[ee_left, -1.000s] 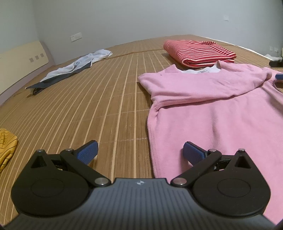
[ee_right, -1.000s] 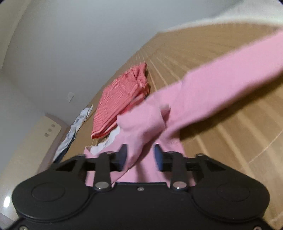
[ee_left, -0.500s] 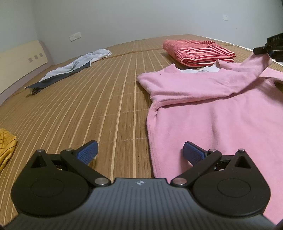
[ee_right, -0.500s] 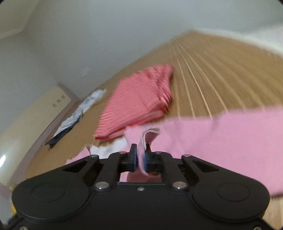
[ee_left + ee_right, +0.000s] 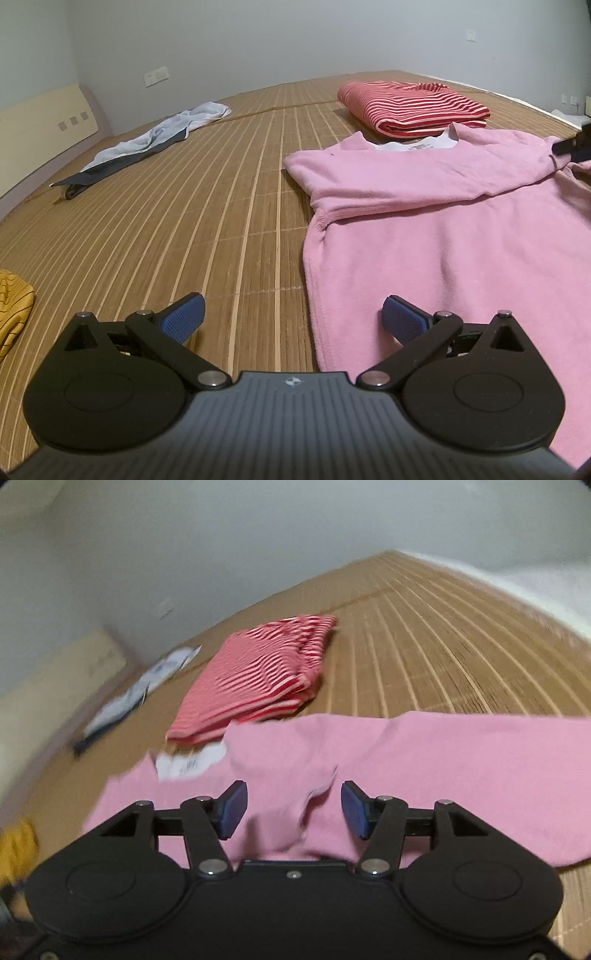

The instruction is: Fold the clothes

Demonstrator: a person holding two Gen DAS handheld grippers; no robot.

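Pink fleece sweatshirt (image 5: 461, 236) lies flat on woven bamboo mat (image 5: 207, 206), long axis running away from both claws | left claw (image 5: 291, 319) wide open, empty, straddling near-left hem edge, nearer | right claw (image 5: 293, 808) open over sleeve fold, gripping nothing

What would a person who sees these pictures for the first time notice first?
The pink sweater spread flat on the bamboo mat catches the eye first, filling the right side of the left view. Just behind it lies a folded red striped shirt, and far left a crumpled white and dark garment. The right hand-held gripper hangs open over the sweater's sleeve.
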